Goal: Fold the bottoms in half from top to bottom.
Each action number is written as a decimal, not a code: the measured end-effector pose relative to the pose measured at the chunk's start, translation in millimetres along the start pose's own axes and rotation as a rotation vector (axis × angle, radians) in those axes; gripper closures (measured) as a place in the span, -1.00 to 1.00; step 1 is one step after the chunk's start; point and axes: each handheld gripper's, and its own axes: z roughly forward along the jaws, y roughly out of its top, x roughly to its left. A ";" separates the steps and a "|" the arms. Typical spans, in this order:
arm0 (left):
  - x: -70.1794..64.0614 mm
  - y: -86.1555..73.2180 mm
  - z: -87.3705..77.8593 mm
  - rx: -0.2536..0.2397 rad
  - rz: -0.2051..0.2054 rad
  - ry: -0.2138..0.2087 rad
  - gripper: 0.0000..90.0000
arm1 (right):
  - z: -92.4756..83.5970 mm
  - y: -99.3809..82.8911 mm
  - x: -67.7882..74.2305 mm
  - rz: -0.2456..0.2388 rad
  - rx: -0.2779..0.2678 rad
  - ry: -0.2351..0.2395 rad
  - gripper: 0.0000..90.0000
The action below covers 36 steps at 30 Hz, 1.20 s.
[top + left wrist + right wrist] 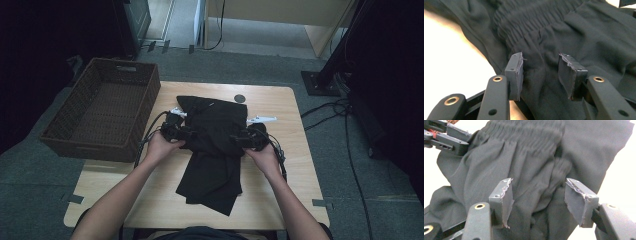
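Person's got the left gripper (pixel 176 131) and right gripper (pixel 248 138) on either side of the black elastic-waist shorts (pixel 212 150) in the middle of the table (pixel 280 185), fingers (pixel 515 72) apart over the fabric, probably bunching it for the wicker basket (pixel 102 107) off the left edge.

You are handling a black garment (pixel 212 145) of matt, finely woven cloth, its elastic waistband (pixel 524 22) puckering into tight ridges. It is lying on a table (pixel 295 165) of smooth, pale wood with a slight sheen. At far left, a basket (pixel 100 107) of rough brown wicker is sitting.
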 end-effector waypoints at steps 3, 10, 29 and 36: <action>-1.5 -6.6 9.2 0.018 -0.004 0.005 0.20 | 8.3 -7.3 -4.1 0.027 0.018 -0.013 -0.15; 4.7 -4.5 20.8 -0.029 -0.040 0.003 0.45 | 29.4 -4.2 -2.1 -0.018 0.040 -0.049 0.11; 17.4 30.9 14.3 -0.164 -0.029 -0.016 0.94 | 40.6 37.1 -12.3 -0.052 -0.089 -0.098 0.55; -6.3 18.5 -12.6 -0.230 0.048 -0.062 0.91 | 8.1 25.1 -1.3 -0.116 -0.155 -0.054 0.50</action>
